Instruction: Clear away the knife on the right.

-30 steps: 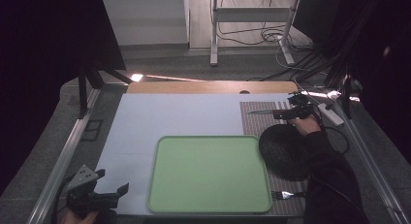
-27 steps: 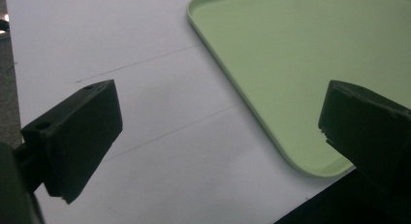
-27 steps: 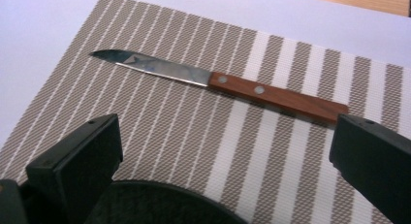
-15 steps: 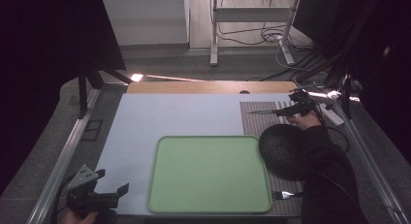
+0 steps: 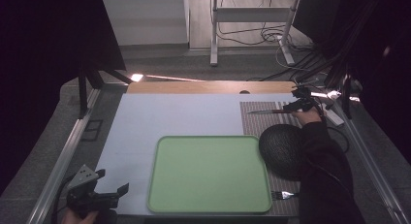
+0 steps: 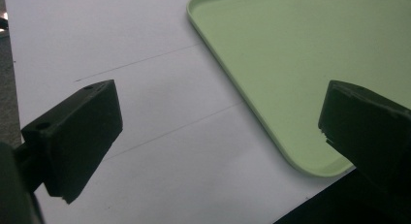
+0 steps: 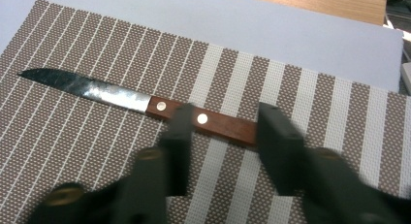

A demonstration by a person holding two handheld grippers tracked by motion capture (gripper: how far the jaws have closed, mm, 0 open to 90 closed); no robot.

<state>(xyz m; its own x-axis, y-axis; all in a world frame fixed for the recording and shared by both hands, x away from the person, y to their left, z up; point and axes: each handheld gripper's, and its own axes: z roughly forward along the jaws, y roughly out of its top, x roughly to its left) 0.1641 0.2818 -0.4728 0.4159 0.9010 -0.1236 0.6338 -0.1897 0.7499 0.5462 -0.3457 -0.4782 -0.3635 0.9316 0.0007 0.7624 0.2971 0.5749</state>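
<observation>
Green tray sits centre-bottom; striped placemat fills mid-frame. Knife lies flat on it, wooden handle between right gripper jaws, just closing, not yet clamped. Centre on the handle, squeeze fully before lifting. Left gripper apart, idle.

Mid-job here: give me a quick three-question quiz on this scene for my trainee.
1. What lies between the jaws of the right tool?
2. True or false: a fork lies in the green tray.
3. The jaws of the left tool are: A open, B shut on the tray, C shut on a bowl.
Key: 1. The wooden handle of the knife on the striped mat; the jaws have just been closing around it. 2. False; the fork lies on the mat beside the tray. 3. A.
</observation>
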